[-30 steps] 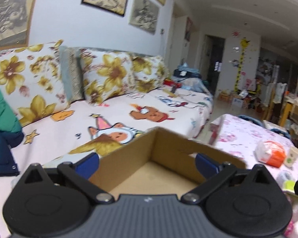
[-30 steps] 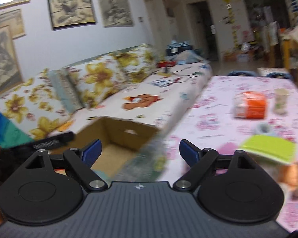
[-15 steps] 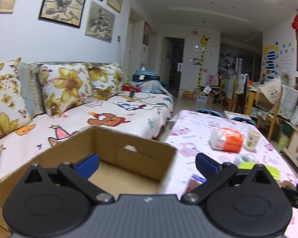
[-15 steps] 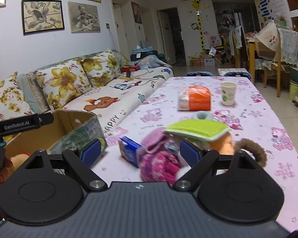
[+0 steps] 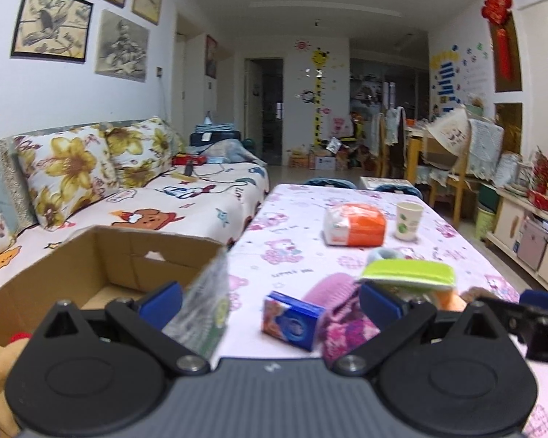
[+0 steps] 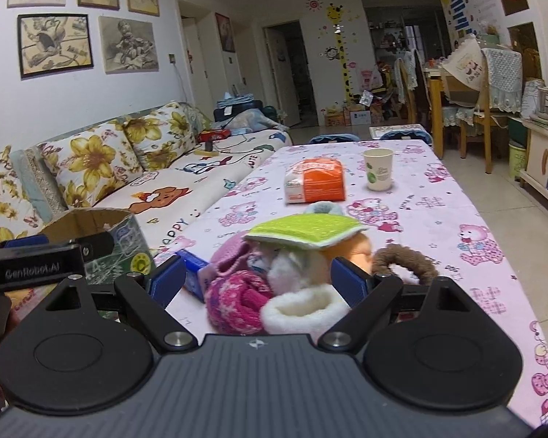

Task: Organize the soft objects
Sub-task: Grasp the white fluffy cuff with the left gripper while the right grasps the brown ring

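Note:
A pile of soft things lies on the pink bear-print tablecloth (image 6: 438, 211): a pink knit hat (image 6: 233, 299), a white fluffy piece (image 6: 299, 310), a green cloth (image 6: 306, 231) over a doll head (image 6: 352, 252), and a brown scrunchie (image 6: 405, 259). My right gripper (image 6: 258, 283) is open, its fingers either side of the hat and the fluffy piece. Left of the table stands an open cardboard box (image 5: 91, 266) with a plush toy (image 5: 0, 357) inside. My left gripper (image 5: 270, 303) is open and holds nothing, facing the blue tissue pack (image 5: 292, 319) and the hat (image 5: 341, 314).
A clear plastic packet (image 5: 204, 310) leans at the box's right edge. An orange pack (image 6: 315, 182) and a paper cup (image 6: 378, 169) stand further up the table. A sofa (image 5: 186, 200) with flowered cushions runs along the left. Chairs stand at the far right.
Both views have swung right, from the sofa and the box toward the table. My right gripper has come up close to the pile of soft things. Both grippers stay open.

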Demonstrator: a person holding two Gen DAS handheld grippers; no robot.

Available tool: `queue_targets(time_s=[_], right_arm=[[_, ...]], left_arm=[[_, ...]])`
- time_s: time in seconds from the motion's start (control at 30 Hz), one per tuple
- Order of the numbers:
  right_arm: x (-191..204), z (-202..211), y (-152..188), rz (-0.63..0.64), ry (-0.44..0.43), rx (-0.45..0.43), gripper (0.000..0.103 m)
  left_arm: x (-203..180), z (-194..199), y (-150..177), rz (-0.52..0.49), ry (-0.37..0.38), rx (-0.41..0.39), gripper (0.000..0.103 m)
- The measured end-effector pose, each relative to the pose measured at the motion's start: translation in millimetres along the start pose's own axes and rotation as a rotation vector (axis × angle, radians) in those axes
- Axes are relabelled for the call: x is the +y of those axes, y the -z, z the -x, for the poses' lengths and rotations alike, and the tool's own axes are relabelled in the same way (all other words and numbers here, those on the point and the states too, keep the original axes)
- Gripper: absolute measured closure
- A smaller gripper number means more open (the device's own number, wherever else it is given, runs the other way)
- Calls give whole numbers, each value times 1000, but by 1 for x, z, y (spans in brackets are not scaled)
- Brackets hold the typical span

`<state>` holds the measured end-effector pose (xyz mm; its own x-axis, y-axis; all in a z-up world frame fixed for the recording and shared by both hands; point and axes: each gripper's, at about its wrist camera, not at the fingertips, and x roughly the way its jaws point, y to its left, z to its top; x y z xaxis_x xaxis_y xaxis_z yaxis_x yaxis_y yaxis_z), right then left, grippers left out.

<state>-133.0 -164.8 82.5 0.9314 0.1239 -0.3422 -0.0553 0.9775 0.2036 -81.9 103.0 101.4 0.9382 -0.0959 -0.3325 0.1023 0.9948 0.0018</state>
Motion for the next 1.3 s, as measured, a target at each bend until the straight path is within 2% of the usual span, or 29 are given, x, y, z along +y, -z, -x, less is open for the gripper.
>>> queue_targets(time_s=[0.2,0.37,0.57,0.77,0.9,1.03,1.13,1.3], right_arm=[[-10,1,2,-38,32,-12,0],[-11,-1,3,0,64,-36,0],[-23,-4,6,-31,83,-43,0],[-50,-18,4,-76,139,-14,0],[-68,-42,5,-78,170,52,0],[-77,-70,10,-87,140,120,0],[-81,-86,13,-91,108,139,0],[-88,-110,15,-81,67,163,0]], left_arm=[[-27,0,7,-36,41,22,1],[-49,-1,11,-75,68,37,1],[-77,-4,19,-125,117,54,1],[-107,-17,38,-196,166,93,1],[-127,-32,50,-239,200,125,1],[-144,-51,61,-289,203,159,1],[-152,-69,67,-299,193,196,1],[-163,-86,67,-336,204,191,1]])
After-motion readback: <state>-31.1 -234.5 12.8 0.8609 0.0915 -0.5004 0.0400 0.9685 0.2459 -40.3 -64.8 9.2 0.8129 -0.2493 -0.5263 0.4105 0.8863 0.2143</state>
